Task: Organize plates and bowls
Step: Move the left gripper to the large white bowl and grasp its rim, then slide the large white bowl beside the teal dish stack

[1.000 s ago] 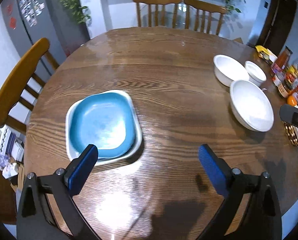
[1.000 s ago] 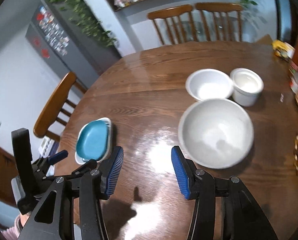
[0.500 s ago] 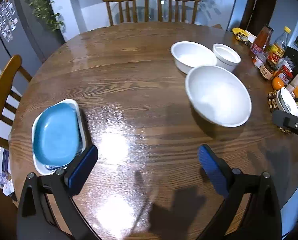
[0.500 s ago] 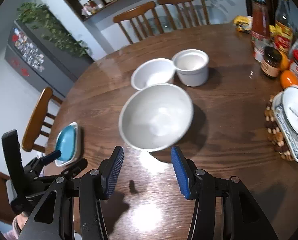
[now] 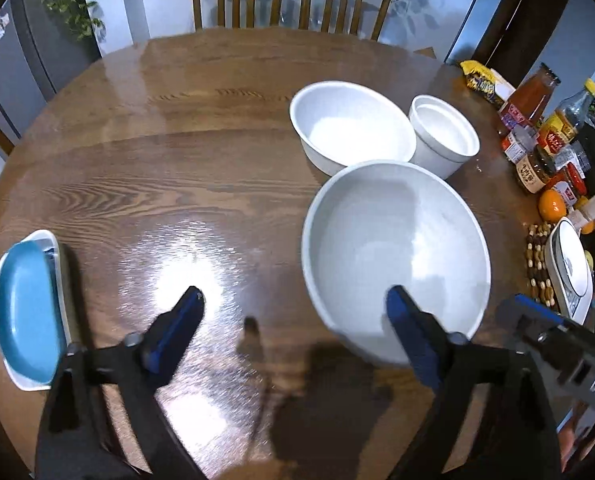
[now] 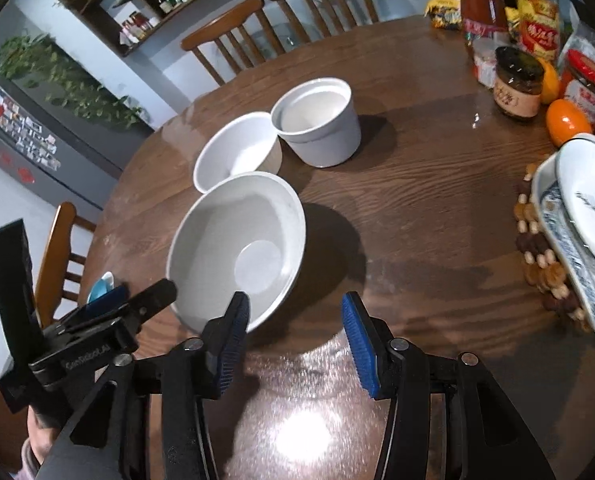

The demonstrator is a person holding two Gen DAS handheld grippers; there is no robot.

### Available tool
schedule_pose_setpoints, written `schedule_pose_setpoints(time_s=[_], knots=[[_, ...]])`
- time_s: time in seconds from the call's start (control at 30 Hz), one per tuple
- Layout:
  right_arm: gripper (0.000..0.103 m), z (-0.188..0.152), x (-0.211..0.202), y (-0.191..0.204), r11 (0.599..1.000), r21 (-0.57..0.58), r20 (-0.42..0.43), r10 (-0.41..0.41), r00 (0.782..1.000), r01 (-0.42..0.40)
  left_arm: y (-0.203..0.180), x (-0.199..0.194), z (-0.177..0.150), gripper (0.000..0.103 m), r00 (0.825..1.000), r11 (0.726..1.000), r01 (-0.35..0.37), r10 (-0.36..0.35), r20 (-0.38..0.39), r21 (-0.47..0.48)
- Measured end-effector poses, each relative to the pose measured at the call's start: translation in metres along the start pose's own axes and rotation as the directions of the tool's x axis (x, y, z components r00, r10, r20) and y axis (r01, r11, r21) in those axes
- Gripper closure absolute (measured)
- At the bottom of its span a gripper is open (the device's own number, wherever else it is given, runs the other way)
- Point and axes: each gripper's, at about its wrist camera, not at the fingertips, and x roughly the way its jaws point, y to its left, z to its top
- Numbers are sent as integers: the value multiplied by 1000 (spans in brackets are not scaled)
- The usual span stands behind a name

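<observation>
On the round wooden bench point(image 5: 225, 152), both tools are converging on the large white bowl point(image 5: 393, 248). Left hand-held gripper point(image 5: 293, 312) is standing wide, nothing clamped; its jaws have just been narrowing, with one pad overlapping the bowl's near rim in view, contact uncertain. Right hand-held gripper point(image 6: 295, 320) is half-spread, empty, one pad sitting at the rim. Medium white bowl point(image 5: 349, 124) and small white pot point(image 5: 443, 136) are crowding just behind. Risks: a pad clipping the glossy rim and skidding the bowl into its neighbours; two tools colliding; a one-sided pinch tipping it. Blue plate point(image 5: 25, 308) is resting at the bench edge, exposed to a sweeping elbow.
</observation>
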Motion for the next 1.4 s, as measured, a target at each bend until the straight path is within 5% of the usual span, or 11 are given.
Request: schedule_pose_setpoints(time_s=[0.13,0.27,0.33,0.43,0.8,1.4], knots=[[61,5,13,3,1000,-15,-19,16,1000,-16,-7,11,4,51,999,1000,18,-17,-29,5],[77,7,19,8,999,-36,-30,11,1000,-12,-8,14,5,55,999,1000,26,-26,-36,10],[82,8,20,8,999,-39,-32,9,999,-10,-9,15,5,70,999,999,27,-27,-36,17],[88,9,21,7,999,-37,-41,13,999,-14,-7,17,4,78,998,999,38,-38,-44,18],[88,3,14,33,995,-94,-30,18,999,-21,12,-5,-9,78,1000,1000,-4,4,6,24],[88,-23,54,118,963,-247,-136,75,988,-107,108,-31,-44,78,993,985,-111,114,18,-132]])
